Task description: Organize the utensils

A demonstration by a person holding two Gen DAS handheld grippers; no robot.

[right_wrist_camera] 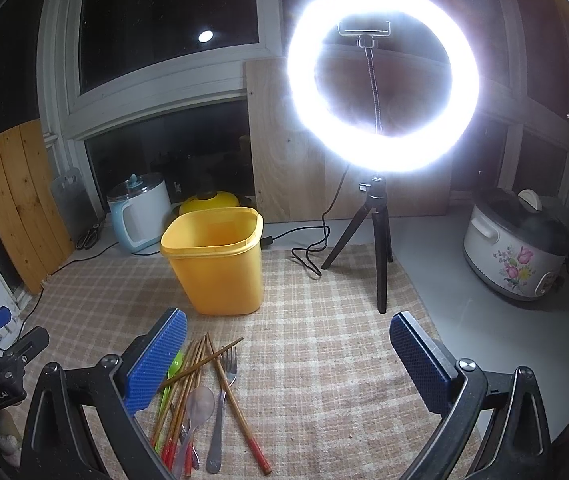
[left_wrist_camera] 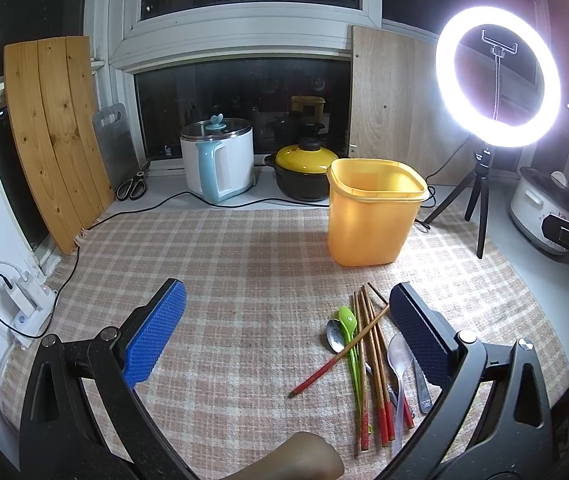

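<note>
A: Starting at the left claw [left_wrist_camera: 284,334]: jaws spread wide, nothing between them; it hovers over the checked cloth [left_wrist_camera: 224,264] on the worktop; the utensil pile [left_wrist_camera: 368,360] lies just beside its right finger.

B: And the yellow bin [left_wrist_camera: 372,212]?

A: Ahead of that claw and a little right, upright, seemingly empty; the right claw [right_wrist_camera: 286,354] is also spread and holds nothing, with the pile by its left finger.

B: So pick first, I'd judge; take the crossed chopstick [left_wrist_camera: 340,354] lying on top; close across its shaft, lift clear, then drop it handle-down into the bin.
</note>
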